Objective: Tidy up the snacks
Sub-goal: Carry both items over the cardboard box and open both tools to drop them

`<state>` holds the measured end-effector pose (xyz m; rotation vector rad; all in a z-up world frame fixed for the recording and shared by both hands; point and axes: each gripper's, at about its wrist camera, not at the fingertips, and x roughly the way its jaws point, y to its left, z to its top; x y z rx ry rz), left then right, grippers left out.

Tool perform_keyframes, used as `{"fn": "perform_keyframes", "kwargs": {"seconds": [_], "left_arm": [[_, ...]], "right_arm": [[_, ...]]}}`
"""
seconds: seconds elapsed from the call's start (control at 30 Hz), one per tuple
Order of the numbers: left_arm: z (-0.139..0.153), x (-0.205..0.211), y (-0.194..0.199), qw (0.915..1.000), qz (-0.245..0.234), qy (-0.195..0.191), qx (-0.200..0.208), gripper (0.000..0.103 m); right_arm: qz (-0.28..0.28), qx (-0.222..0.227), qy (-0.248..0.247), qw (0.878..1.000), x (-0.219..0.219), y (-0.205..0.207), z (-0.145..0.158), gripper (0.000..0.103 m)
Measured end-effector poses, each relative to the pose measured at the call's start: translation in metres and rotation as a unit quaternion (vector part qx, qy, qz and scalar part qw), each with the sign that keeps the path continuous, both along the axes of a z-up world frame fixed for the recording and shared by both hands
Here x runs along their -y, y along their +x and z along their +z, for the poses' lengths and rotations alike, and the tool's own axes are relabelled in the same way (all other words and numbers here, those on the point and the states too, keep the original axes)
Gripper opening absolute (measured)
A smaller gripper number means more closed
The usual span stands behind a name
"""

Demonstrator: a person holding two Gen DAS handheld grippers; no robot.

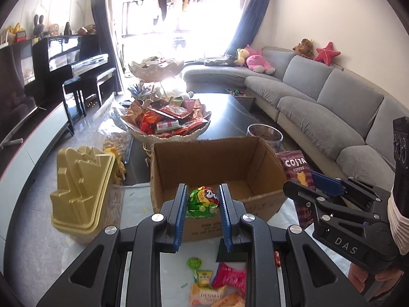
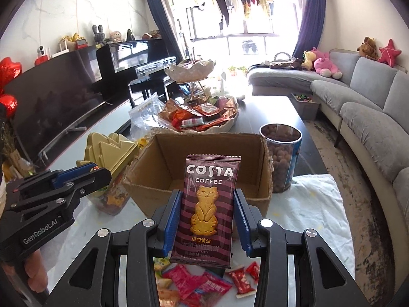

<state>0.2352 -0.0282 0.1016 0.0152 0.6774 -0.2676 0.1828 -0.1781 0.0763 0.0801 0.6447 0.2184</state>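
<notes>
My left gripper [image 1: 203, 203] has its blue-padded jaws closed on a small green crinkled candy wrapper with red lettering [image 1: 202, 201], holding it just above the near wall of the open brown cardboard box [image 1: 217, 163], which sits on the white cloth [image 2: 314, 192] at the near end of the table. My right gripper [image 2: 207, 213] is clamped on both side edges of a maroon striped Costa Coffee biscuit packet with a golden cat on it [image 2: 208, 204], held upright in front of the same box; in the left wrist view that packet [image 1: 297, 170] shows beside the box's right wall. Inside the box I see only bare cardboard floor. On the cloth below both grippers lies a scatter of loose wrapped sweets [image 2: 202, 285], red, pink, orange and yellow. To the left of the box stands a gold plastic stepped lid on a clear tub [image 1: 81, 192], and by the box's far right corner a clear round jar of brown snacks [image 2: 280, 161]. Behind the box, toward the middle of the dark table [image 1: 230, 115], a white scalloped bowl heaped with red and orange packets [image 1: 168, 120] stands.
</notes>
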Motion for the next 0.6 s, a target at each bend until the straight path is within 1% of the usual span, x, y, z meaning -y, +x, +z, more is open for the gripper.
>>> {"fn": "perform_keyframes", "kwargs": {"seconds": [0.23,0.4,0.47,0.53,0.57,0.6], "left_arm": [[-0.004,0.003,0.054,0.9996,0.000,-0.005,-0.028,0.025],[-0.018,0.007,0.084,0.9989,0.006,-0.001,-0.046,0.025],[-0.025,0.009,0.095,0.9982,0.005,-0.002,-0.060,0.025],[-0.030,0.009,0.102,0.9975,0.010,-0.003,-0.069,0.026],[-0.031,0.010,0.105,0.9974,0.014,-0.002,-0.071,0.029],[-0.032,0.009,0.106,0.9973,0.019,-0.001,-0.071,0.035]], "right_arm": [[0.004,-0.007,-0.012,1.000,-0.003,0.044,0.012,0.041],[0.008,-0.011,-0.027,1.000,-0.005,0.070,0.010,0.041],[0.009,-0.016,-0.029,0.999,-0.003,0.083,0.006,0.041],[0.010,-0.018,-0.030,0.999,-0.003,0.087,0.004,0.041],[0.010,-0.020,-0.032,0.999,-0.003,0.091,0.002,0.041],[0.010,-0.021,-0.032,0.999,-0.004,0.095,0.001,0.042]]}}
